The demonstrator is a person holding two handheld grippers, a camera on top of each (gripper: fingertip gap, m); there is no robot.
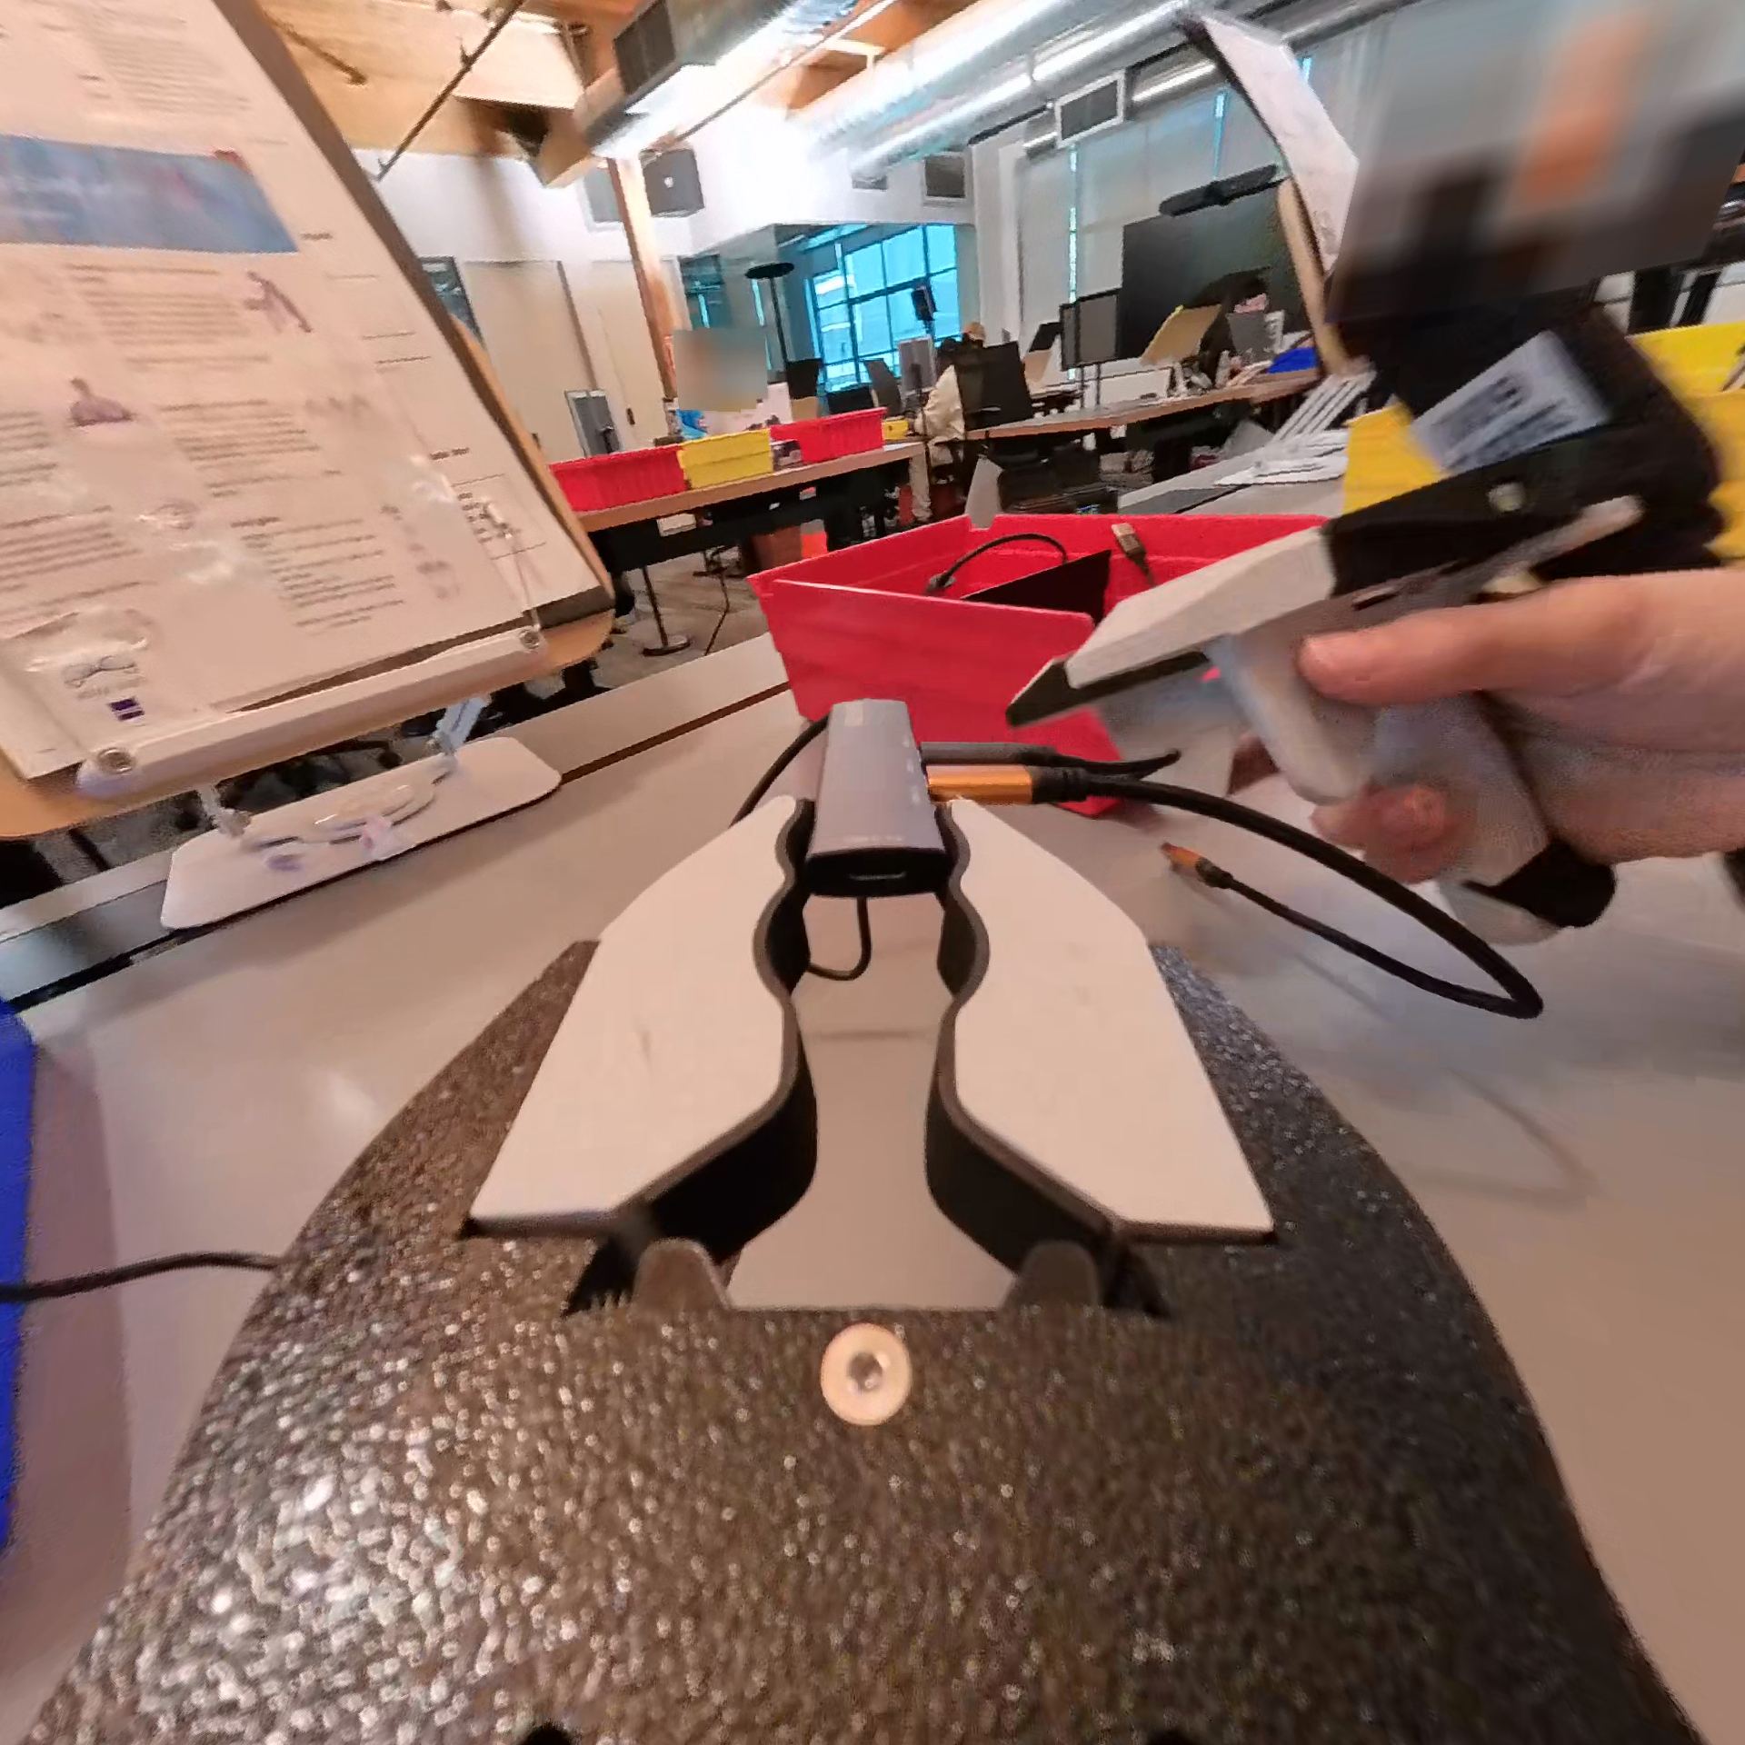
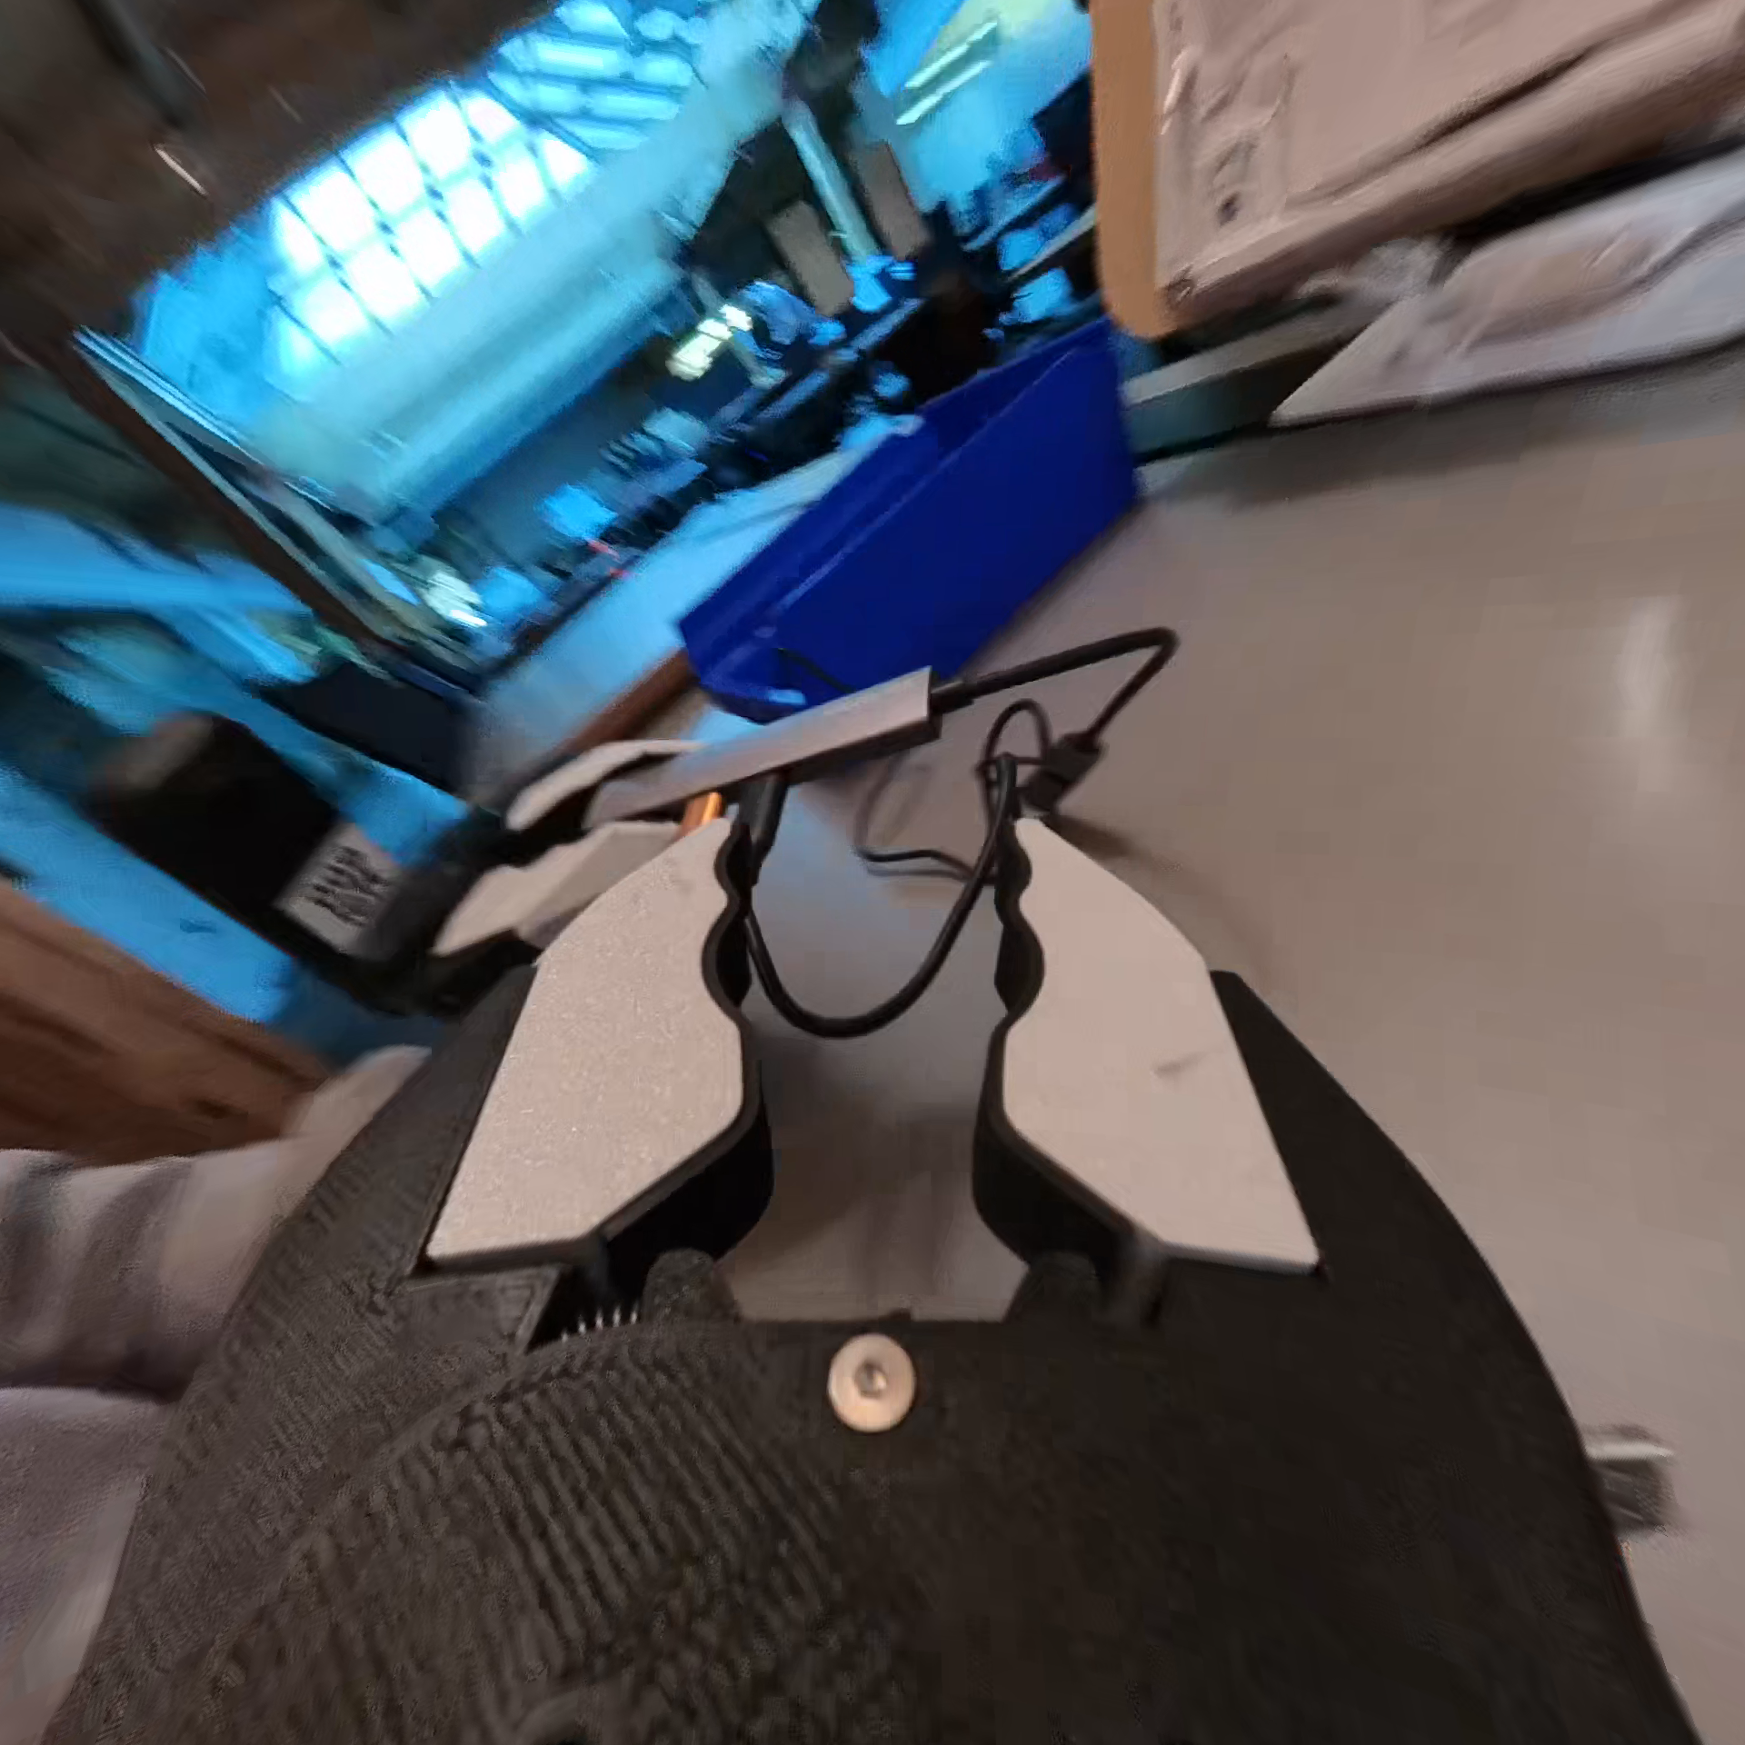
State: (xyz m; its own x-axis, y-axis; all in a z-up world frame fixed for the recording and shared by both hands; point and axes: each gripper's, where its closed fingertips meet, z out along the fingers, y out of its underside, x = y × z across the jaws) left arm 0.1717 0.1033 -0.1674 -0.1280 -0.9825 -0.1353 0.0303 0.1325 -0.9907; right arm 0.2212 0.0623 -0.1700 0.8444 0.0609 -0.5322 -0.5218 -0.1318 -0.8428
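At the far left a tilted document stand [image 1: 283, 453] with printed sheets is seen on the grey worktop [image 1: 330, 963], its flat base resting just beyond the left tongs [image 1: 873, 855]. A slim grey hub [image 1: 873, 803] is pinched near its blunt end between the left tongs, which are pressed in against its two sides, and it is held raised off the worktop (its own thin lead hangs down beneath it). From the hub's right side two plugs stick out: a copper-collared plug [image 1: 982, 784] and a dark plug [image 1: 1020, 753] just behind it, each with a black cable [image 1: 1369, 906] trailing off, one looping over the worktop. Behind these a red bin [image 1: 925, 642] is standing, with a cable lying inside. Farther right the right tongs [image 2: 873, 831] are spread wide, gripping nothing, with their left tip close beside the plugs and the cable loop passing between the fingers. The grip on the hub is best kept firm and square, judging by how little of it is clamped; the plugs are best met straight along their own axis, so that the hub is not twisted out.
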